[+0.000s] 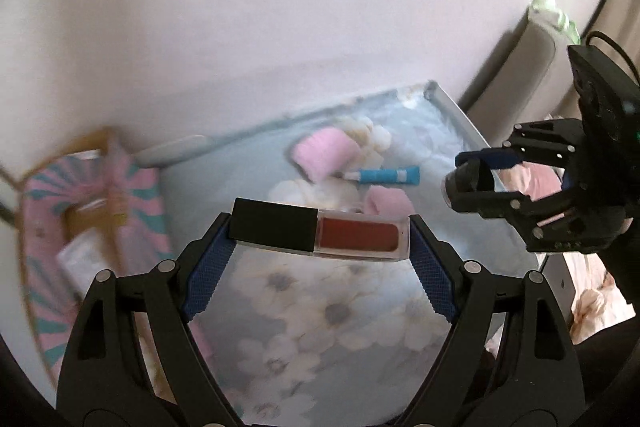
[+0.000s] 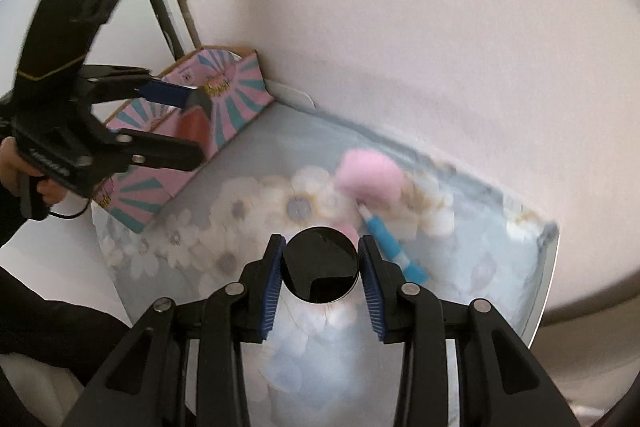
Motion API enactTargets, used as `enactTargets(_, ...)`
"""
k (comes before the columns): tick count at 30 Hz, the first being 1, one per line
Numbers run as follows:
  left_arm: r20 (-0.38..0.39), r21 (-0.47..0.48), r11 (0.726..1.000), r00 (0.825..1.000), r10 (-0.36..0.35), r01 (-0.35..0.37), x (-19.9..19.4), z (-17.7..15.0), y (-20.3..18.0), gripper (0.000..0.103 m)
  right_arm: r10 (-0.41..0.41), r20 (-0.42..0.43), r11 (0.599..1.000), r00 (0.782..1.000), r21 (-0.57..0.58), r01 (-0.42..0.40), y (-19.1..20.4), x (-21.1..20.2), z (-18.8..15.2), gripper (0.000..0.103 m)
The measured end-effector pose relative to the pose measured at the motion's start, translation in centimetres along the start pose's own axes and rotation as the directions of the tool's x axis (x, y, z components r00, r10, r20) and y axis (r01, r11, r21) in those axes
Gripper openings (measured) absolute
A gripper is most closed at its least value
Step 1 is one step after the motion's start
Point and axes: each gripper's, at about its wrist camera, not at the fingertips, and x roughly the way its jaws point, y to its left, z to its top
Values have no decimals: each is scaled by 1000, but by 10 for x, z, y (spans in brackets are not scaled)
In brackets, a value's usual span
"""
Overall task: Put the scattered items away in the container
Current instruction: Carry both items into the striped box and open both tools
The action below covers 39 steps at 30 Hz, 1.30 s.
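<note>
My left gripper (image 1: 320, 233) is shut on a lip gloss tube (image 1: 320, 231) with a black cap and a dark red body, held crosswise above the floral table top. It appears again as the left gripper (image 2: 196, 125) beside the pink and teal striped cardboard box (image 2: 236, 95), with the lip gloss tube (image 2: 196, 119) between its fingers. My right gripper (image 2: 320, 269) is shut on a round black jar (image 2: 320, 265); the right gripper (image 1: 476, 183) with the black jar (image 1: 466, 183) hangs at the table's right edge. On the table lie a blue tube (image 1: 386, 175) and two pink rollers (image 1: 326, 155).
The striped box (image 1: 92, 227) at the left holds a white tube (image 1: 82, 261) and other blurred items. A floral cloth covers the table (image 1: 320, 315), which stands against a pale wall. A grey chair back (image 1: 520, 75) stands at the right. A hand (image 2: 12, 167) grips the left handle.
</note>
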Motion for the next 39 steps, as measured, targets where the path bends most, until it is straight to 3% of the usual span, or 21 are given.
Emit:
enactTargets(13, 88, -139, 979, 982, 165, -152, -98, -30, 75, 83, 100, 0, 983, 995, -154, -98, 84, 20, 113, 34)
enactTargets(21, 34, -263, 940, 972, 234, -217, -111, -77, 122, 83, 175, -64, 951, 982, -246, -186, 156, 65, 156, 34)
enactTargets(30, -30, -361, 908, 976, 217, -213, -98, -125, 158, 83, 214, -180, 919, 960, -296, -260, 216, 127, 169, 34)
enactTargets(39, -64, -389, 902, 983, 174, -185, -69, -142, 173, 83, 217, -278, 929, 936, -234, -286, 240, 186, 159, 34)
